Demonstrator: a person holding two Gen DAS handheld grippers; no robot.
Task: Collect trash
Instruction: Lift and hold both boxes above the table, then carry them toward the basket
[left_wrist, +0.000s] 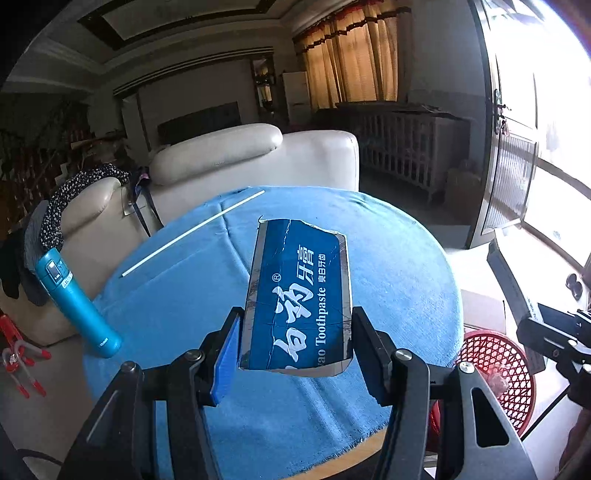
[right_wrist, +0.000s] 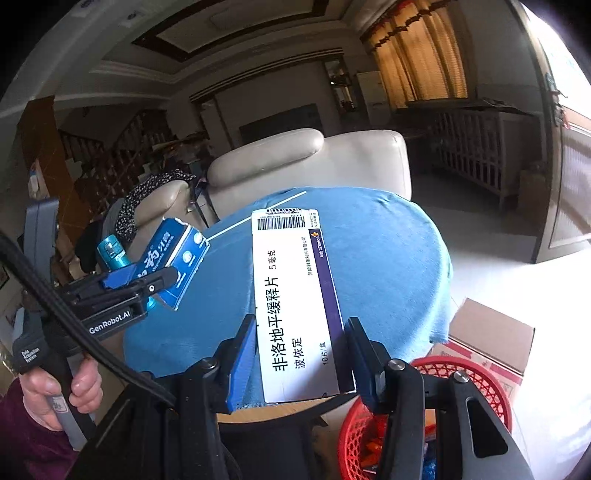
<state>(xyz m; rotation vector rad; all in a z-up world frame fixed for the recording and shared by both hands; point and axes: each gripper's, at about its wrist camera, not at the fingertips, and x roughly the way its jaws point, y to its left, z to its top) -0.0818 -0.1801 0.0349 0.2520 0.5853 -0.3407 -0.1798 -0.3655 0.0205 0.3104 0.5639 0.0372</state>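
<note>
The left gripper (left_wrist: 295, 343) is clamped on a blue toothpaste box (left_wrist: 299, 295), its two pads pressing the box's long sides near the lower end, so the torn, open top of the box sticks out ahead of the fingers and hangs in the air above the table. The right gripper (right_wrist: 301, 360) is clenched the same way on a white medicine box (right_wrist: 291, 302) with a purple stripe and a barcode at its far end, also lifted clear of the tabletop. From the right-hand camera the left gripper shows off to the side with the toothpaste box in its grip, and a hand (right_wrist: 61, 391) wraps its handle below a dark red sleeve. Under both boxes lies a round table covered with a blue cloth (left_wrist: 388, 266); a thin white stick (left_wrist: 192, 233) rests on the cloth toward its far edge. A teal flask (left_wrist: 74, 302) stands tilted just beside the table's edge on the sofa side. Down by the table's near right edge sits a red mesh basket (right_wrist: 480, 376) with some bits already inside, and a cardboard box (right_wrist: 491, 332) is just behind it on the pale floor. A cream leather sofa (left_wrist: 258, 158) stands beyond the table, with a dotted dark cloth (left_wrist: 74, 195) draped over it.
</note>
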